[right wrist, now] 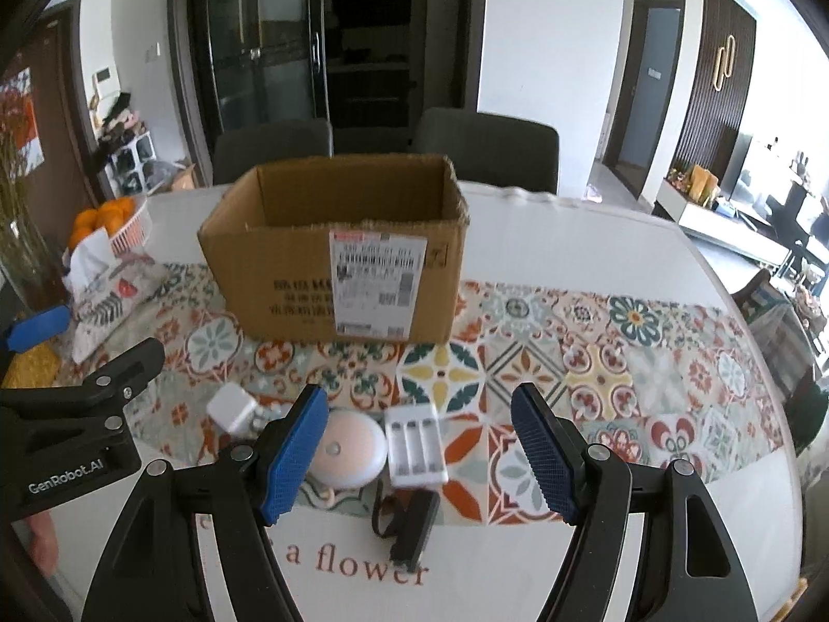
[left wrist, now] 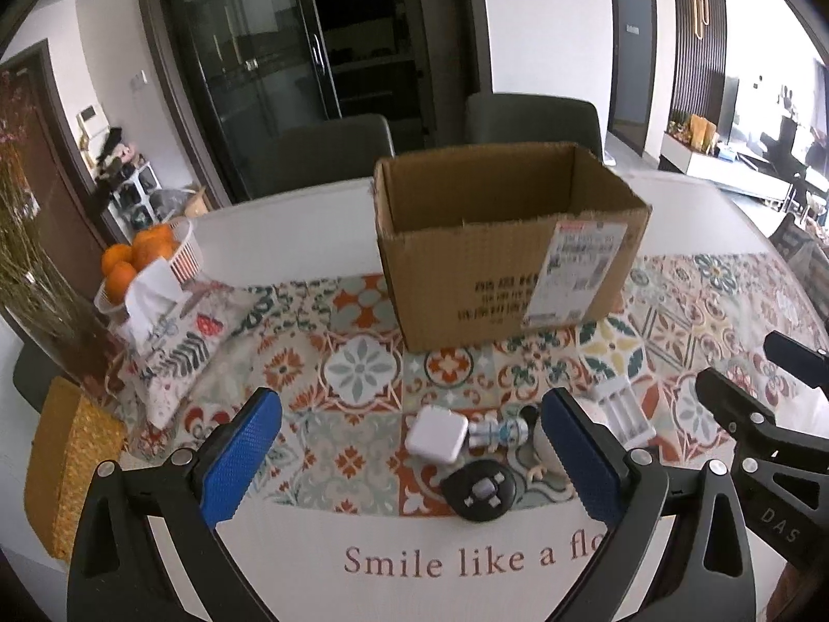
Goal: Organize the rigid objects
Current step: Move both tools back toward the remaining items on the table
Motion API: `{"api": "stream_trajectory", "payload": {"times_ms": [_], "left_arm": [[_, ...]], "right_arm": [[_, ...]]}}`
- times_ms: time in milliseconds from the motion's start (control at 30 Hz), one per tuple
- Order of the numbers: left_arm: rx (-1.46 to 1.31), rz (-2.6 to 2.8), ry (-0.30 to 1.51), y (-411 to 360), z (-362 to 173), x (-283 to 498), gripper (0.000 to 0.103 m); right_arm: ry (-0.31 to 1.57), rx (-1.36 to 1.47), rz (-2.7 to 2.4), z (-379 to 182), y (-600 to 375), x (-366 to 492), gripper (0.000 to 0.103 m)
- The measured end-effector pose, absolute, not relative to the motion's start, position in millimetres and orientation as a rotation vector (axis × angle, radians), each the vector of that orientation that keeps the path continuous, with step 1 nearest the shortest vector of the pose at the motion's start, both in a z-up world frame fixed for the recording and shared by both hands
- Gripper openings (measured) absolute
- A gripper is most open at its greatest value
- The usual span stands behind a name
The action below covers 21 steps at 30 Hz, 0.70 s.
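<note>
So: small rigid items sit in a cluster near the table's (right wrist: 596,238) front edge, on the patterned runner (right wrist: 596,363); the open cardboard box (right wrist: 342,259) stands behind them toward the table's middle, looking empty from here.

Left hand-held gripper (left wrist: 414,461) is spread wide, holding nothing, hovering over the white cube adapter (left wrist: 437,434). Right hand-held gripper (right wrist: 419,446) is also wide and empty, over the battery charger (right wrist: 416,447).

Handling, my read:
- Adapter: light, stiff, smooth plastic. Pinch across two flat sides.
- Metal fitting (left wrist: 498,433): small, denser, round, so may roll. Long axis runs parallel to the front edge, touching the adapter's right side.
- Black round disc (left wrist: 481,491): flat and low, hard to get under. Grip across the rim.
- White dome light (right wrist: 351,447): smooth, curved, likely slippery. Grip low across its widest part.
- Charger: light, rigid. Long axis points from the front edge toward the box, so pinch across the short width.
- Black bar with strap (right wrist: 414,528): long axis roughly front-to-back, slightly tilted. Grip mid-length.
</note>
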<state>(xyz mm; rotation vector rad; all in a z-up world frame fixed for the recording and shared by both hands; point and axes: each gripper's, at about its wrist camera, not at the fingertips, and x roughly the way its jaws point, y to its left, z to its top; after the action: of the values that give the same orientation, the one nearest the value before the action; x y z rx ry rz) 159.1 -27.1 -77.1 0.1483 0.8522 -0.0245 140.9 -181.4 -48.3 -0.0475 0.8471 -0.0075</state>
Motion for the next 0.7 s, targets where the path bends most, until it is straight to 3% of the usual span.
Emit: {"api": "stream_trajectory", "payload": {"times_ms": [700], "left_arm": [[0.152, -0.047, 0.951, -25.9, -140.8, 131.4, 0.101]], "right_arm": [[0.999, -0.035, 0.035, -118.1, -177.5, 124.1, 0.073]]}}
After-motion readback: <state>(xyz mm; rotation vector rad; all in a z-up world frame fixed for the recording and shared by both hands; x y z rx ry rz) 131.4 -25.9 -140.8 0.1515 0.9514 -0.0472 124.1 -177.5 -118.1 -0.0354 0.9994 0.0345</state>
